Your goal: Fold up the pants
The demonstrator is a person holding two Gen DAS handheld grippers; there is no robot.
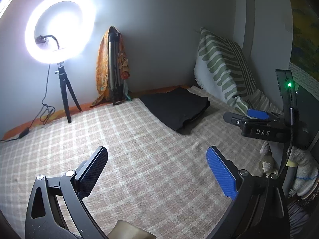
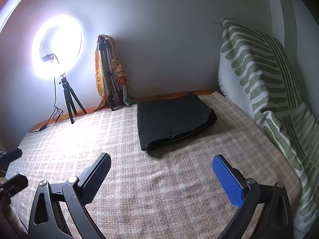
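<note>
The black pants lie folded into a flat rectangle on the checked blanket, toward its far side near the wall. My left gripper hovers over bare blanket well in front of the pants, jaws wide apart and nothing between them. My right gripper is likewise open and empty, just short of the pants' near edge. In the left wrist view the right gripper shows from the side at the right. In the right wrist view the left gripper's fingertips peek in at the left edge.
A lit ring light on a small tripod stands at the far left with its cable trailing. A folded tripod draped with an orange cloth leans against the wall. A green-patterned pillow lines the right side.
</note>
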